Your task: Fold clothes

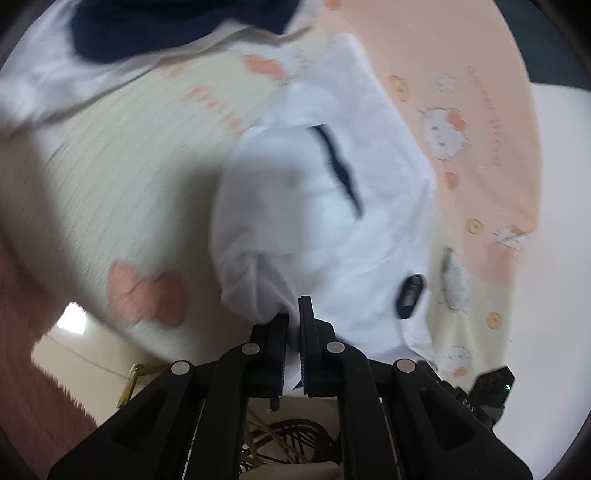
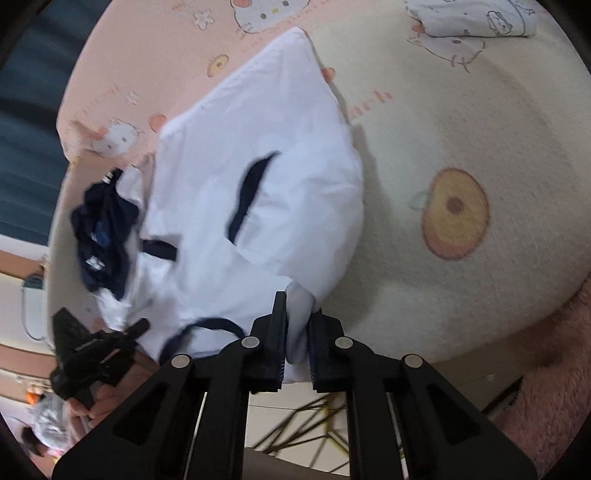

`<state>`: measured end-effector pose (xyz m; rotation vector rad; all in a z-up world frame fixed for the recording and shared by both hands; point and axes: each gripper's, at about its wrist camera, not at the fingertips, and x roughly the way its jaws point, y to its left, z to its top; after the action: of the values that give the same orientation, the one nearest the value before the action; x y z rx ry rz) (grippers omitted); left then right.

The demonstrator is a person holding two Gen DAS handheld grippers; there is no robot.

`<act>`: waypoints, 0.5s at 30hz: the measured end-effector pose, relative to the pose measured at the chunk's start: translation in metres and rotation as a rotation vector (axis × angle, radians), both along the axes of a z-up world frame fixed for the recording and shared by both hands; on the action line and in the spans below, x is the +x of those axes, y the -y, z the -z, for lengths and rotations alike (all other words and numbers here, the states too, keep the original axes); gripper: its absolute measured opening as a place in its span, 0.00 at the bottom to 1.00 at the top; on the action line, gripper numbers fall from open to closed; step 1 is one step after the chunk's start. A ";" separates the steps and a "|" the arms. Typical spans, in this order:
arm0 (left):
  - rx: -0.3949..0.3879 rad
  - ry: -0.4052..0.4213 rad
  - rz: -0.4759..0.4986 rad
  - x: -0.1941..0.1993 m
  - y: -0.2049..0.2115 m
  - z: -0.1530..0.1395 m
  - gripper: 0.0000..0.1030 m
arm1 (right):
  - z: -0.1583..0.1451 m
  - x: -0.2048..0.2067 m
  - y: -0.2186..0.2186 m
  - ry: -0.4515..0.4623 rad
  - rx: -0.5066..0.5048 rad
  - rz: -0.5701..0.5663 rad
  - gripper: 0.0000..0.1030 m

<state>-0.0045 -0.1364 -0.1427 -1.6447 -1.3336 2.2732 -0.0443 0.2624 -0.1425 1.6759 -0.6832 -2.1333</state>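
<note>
A white garment (image 1: 314, 206) with navy trim (image 1: 338, 166) lies bunched on a cream and pink cartoon-print bed cover (image 1: 122, 177). In the left wrist view my left gripper (image 1: 293, 314) is shut on a fold of the garment's near edge. In the right wrist view the same white garment (image 2: 258, 192) shows its navy collar (image 2: 103, 229) at the left, and my right gripper (image 2: 297, 306) is shut on another bunch of its near edge. The left gripper (image 2: 99, 343), held by a hand, appears at the lower left of that view. Both pinched edges are lifted off the cover.
A folded white printed garment (image 2: 476, 18) lies at the far right of the bed cover (image 2: 443, 147). A dark navy cloth (image 1: 166, 26) lies at the top of the left wrist view. Pink fluffy rug (image 2: 546, 406) and floor show below the bed edge.
</note>
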 end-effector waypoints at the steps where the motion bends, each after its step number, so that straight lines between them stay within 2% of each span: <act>1: 0.006 -0.011 0.009 -0.009 0.001 -0.005 0.06 | -0.004 -0.005 0.002 0.000 -0.022 -0.001 0.08; 3: 0.001 -0.032 0.032 -0.034 0.005 -0.018 0.06 | -0.014 -0.024 0.004 -0.013 -0.066 -0.015 0.08; 8: -0.063 -0.094 0.101 -0.112 0.012 -0.048 0.06 | -0.048 -0.090 0.006 -0.077 -0.086 -0.023 0.08; 12: -0.100 -0.087 0.119 -0.174 0.018 -0.041 0.06 | -0.054 -0.146 0.017 -0.104 -0.072 -0.010 0.08; 15: -0.075 -0.058 0.120 -0.210 0.026 -0.017 0.09 | -0.040 -0.183 0.017 -0.077 -0.055 0.023 0.11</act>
<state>-0.2148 -0.1628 -0.1253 -1.6192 -1.1194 2.3082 -0.2276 0.2455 -0.1026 1.5562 -0.7346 -2.1629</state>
